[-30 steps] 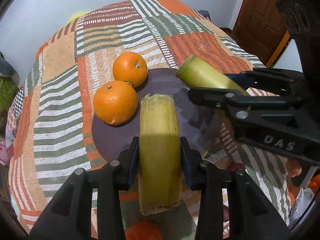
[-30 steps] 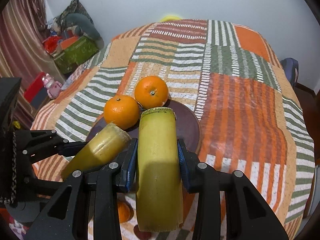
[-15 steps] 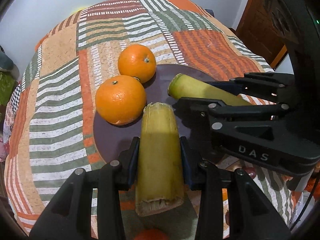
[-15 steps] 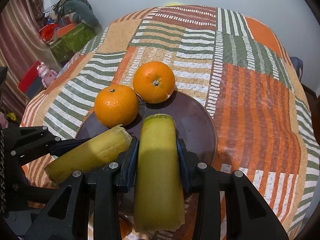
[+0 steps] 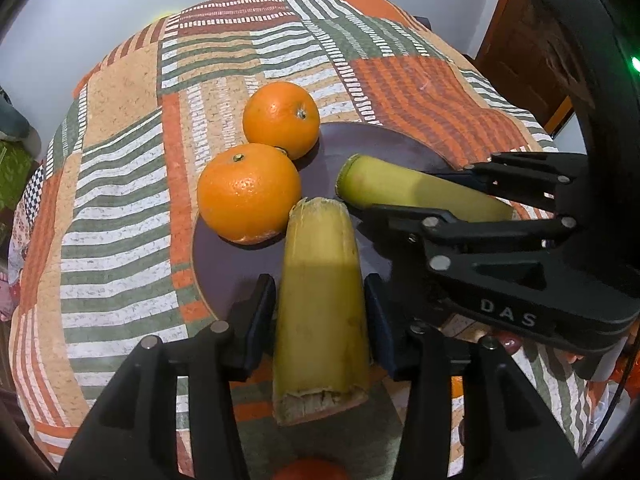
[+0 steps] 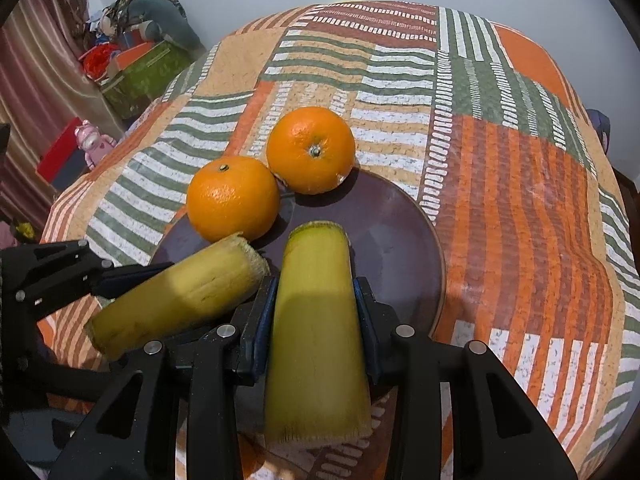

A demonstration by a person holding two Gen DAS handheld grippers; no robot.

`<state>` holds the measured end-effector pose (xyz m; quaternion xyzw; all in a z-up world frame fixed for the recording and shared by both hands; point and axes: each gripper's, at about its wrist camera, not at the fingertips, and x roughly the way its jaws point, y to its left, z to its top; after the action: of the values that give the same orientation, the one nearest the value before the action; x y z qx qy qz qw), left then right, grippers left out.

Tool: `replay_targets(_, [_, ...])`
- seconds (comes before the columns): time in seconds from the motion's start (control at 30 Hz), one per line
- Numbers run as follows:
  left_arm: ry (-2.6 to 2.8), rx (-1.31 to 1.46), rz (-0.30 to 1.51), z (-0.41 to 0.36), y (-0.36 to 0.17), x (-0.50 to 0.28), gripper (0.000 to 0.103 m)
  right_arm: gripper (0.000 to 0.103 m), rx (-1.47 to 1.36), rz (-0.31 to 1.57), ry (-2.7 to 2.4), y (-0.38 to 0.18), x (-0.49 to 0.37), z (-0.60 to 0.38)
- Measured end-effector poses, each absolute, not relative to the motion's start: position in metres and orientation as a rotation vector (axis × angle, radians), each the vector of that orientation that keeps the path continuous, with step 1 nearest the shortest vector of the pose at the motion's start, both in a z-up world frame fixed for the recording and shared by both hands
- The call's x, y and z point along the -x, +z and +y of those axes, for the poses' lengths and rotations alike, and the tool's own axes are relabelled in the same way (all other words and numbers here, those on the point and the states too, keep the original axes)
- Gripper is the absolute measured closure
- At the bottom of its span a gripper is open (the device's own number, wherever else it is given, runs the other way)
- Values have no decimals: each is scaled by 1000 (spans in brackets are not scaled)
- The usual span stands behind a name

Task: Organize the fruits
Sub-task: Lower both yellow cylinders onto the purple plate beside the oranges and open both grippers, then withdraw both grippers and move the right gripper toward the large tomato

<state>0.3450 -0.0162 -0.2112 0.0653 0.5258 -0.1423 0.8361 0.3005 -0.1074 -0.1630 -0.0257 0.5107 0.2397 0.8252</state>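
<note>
The left gripper [image 5: 320, 312] pinches a yellow-green cut sugarcane piece [image 5: 320, 304] between its blue-padded fingers; the piece's ragged lower end hangs toward the bottom of the left wrist frame, and whether its far tip touches the dark purple round plate [image 5: 228, 264] cannot be told. The right gripper [image 6: 314, 312] likewise clamps a second yellow-green sugarcane piece [image 6: 316, 332], its smooth-cut tip over the plate's middle. Two round oranges, the near orange [image 5: 249, 194] and the far orange [image 5: 281, 119], sit touching each other at the plate's left and upper rim. At the bottom edge of the left wrist frame an orange-coloured round thing [image 5: 310, 471] is cut off and unidentifiable. Only the left wrist view shows the white lettering "DAS" [image 5: 507, 311] on the right gripper's body, and a brown wooden door [image 5: 516, 40] at upper right. Only the right wrist view shows a green box [image 6: 140, 72], a pink toy figure [image 6: 93, 143] and a striped curtain [image 6: 36, 60] at left. A patchwork striped cloth [image 6: 500, 200] covers the tabletop.
</note>
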Motion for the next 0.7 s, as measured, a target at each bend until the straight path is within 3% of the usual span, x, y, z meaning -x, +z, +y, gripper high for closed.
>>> replay_targets(0.17, [-287,-137,1081,-14,-203,-342,51,68,82,1060,508,-156,-291,-108])
replay_targets(0.7, [-206,-134,907,7,-147,-289,51,68,71,898,534,-97,-237,-124])
